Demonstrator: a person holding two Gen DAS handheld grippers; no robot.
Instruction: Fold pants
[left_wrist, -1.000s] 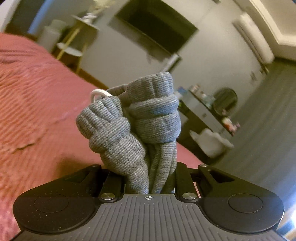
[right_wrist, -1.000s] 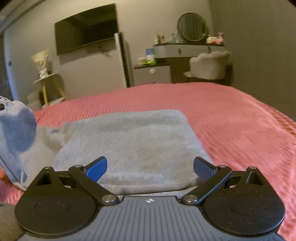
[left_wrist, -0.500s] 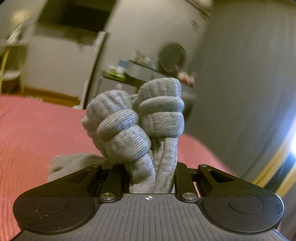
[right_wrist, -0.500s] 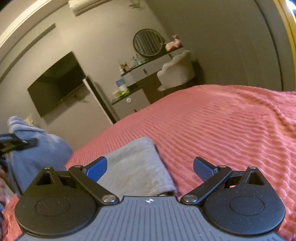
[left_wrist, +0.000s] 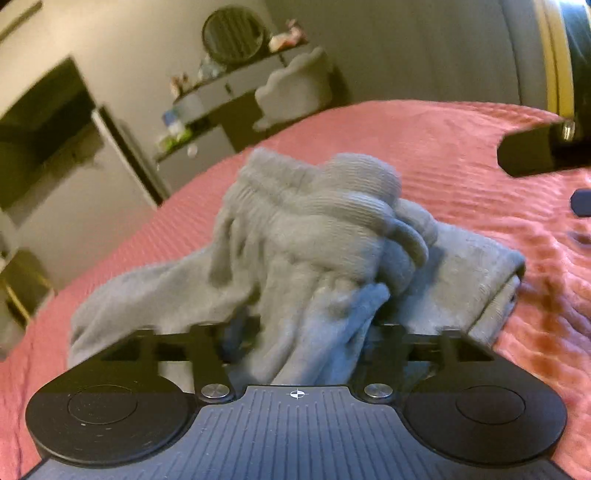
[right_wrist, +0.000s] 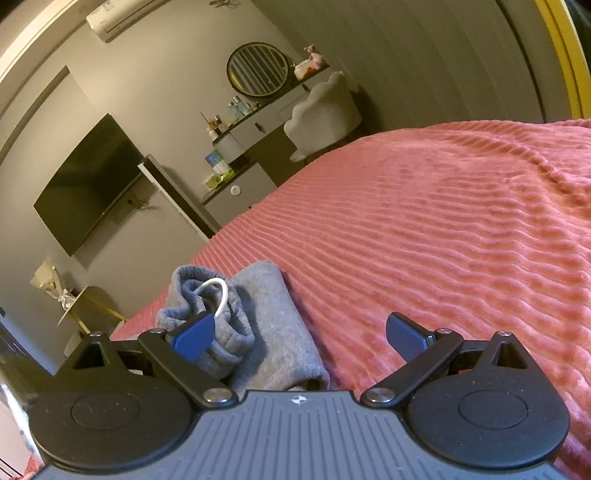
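Note:
The grey pants (left_wrist: 314, 236) lie folded on the pink ribbed bedspread (left_wrist: 443, 147). My left gripper (left_wrist: 299, 332) is shut on the bunched waistband end, which rests over the folded part; the cloth hides its fingertips. In the right wrist view the pants (right_wrist: 266, 314) lie at the lower left, with a white drawstring loop (right_wrist: 218, 291) showing in the bunched end. My right gripper (right_wrist: 299, 339) is open and empty, with its left blue pad (right_wrist: 194, 338) in front of the bunched cloth. Part of the right gripper (left_wrist: 535, 155) shows at the right edge of the left wrist view.
The bedspread (right_wrist: 461, 240) stretches wide to the right of the pants. Beyond the bed stand a wall TV (right_wrist: 88, 184), a vanity with a round mirror (right_wrist: 257, 69), a white chair (right_wrist: 325, 110) and a small side table (right_wrist: 81, 306).
My left gripper has swung down and brought the bunched waistband end over the folded pants on the bed. My right gripper has tilted and stayed open.

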